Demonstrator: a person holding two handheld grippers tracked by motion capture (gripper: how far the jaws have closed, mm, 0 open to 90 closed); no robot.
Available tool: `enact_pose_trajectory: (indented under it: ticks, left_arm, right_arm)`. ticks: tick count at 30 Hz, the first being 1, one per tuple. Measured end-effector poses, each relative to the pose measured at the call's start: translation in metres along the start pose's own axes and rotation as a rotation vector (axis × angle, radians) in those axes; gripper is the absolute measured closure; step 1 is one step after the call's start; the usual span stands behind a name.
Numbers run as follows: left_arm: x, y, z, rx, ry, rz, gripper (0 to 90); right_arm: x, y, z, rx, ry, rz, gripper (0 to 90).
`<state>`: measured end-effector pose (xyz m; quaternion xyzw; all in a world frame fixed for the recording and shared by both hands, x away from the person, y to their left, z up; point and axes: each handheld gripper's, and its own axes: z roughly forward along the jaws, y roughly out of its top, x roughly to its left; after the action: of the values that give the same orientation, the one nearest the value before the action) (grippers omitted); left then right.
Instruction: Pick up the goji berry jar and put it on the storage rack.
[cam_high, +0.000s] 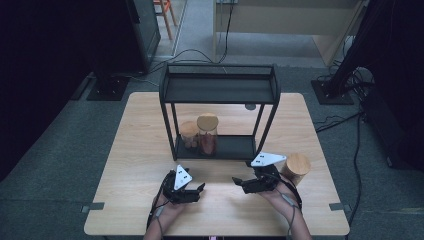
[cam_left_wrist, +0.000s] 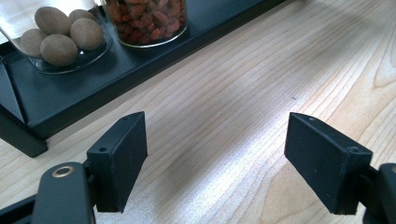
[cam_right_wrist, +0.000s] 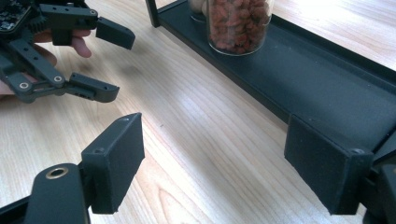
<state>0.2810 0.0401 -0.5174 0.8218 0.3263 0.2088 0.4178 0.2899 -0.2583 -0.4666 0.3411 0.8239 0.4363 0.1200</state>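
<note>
Biggest first: wooden table (cam_high: 135, 165), flat and steady, no trouble there. Next, black rack (cam_high: 218, 90) in the middle of it, tall with thin legs; could wobble or slide if bumped by a gripper or by a jar on its way in. On the bottom shelf, toward the left, two glass jars close together: tall jar of red berries (cam_left_wrist: 147, 21) and short jar of brown nuts (cam_left_wrist: 60, 35) just beside it. Could knock together or tip over with one more jar pushed in too near. Then the jar with the wooden lid (cam_high: 296, 168), standing on the table to the right of the rack, right next to the right hand, not held. Looks like the next thing to pick up. Round and smooth, so could slip out if pinched too softly or too high up; maybe a loose lid as well, hard to tell from so far above. Could also fall over if nudged by the back of the hand, being so close. Smallest last: right gripper (cam_right_wrist: 215, 163), jaws spread apart with nothing between, pointing away from that jar and toward the left gripper (cam_left_wrist: 215, 158), also spread and empty, low over the table. Needs a big turn to reach the jar; could hit a rack leg while turning. Could bump tips together too, facing each other so near.
</note>
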Motion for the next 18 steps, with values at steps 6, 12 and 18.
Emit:
enact_pose_trajectory:
  ticks: [6,12,18]
  left_arm:
    - [0.0,0.0,0.0,-0.001,-0.001,-0.002,21.6]
    - [0.0,0.0,0.0,-0.002,-0.002,-0.002,21.6]
    - [0.0,0.0,0.0,0.0,-0.001,0.001,21.6]
  right_arm:
    - [0.001,0.0,-0.005,0.013,0.011,-0.009,19.8]
    - [0.001,0.001,-0.012,0.024,0.002,-0.013,19.7]
    - [-0.001,-0.001,-0.018,0.022,0.007,-0.013,19.8]
